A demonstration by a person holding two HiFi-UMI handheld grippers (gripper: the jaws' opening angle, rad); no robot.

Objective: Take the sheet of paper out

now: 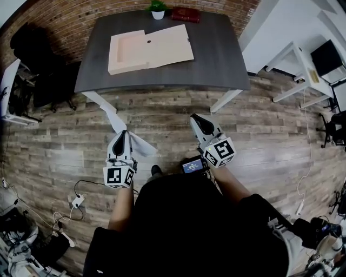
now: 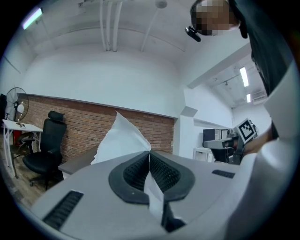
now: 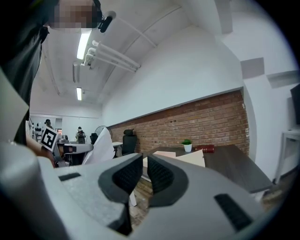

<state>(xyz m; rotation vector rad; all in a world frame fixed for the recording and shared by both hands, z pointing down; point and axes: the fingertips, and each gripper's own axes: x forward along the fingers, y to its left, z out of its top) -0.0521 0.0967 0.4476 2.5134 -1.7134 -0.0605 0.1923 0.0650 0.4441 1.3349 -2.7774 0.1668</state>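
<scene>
A white sheet of paper (image 1: 141,145) hangs over the wooden floor, well short of the table, with my left gripper (image 1: 123,133) shut on it. In the left gripper view the sheet (image 2: 119,140) is pinched between the closed pads and rises up and to the left of my left gripper (image 2: 150,153). An open beige folder (image 1: 148,48) lies on the dark grey table (image 1: 216,59) ahead. My right gripper (image 1: 195,117) is held level beside the left one. Seen in its own view, my right gripper (image 3: 144,157) shows a narrow gap and nothing between its jaws.
A small potted plant (image 1: 158,9) and a red book (image 1: 185,14) stand at the table's far edge. A black office chair (image 1: 32,54) is left of the table, and white desks (image 1: 303,65) are to the right. Cables (image 1: 75,200) lie on the floor.
</scene>
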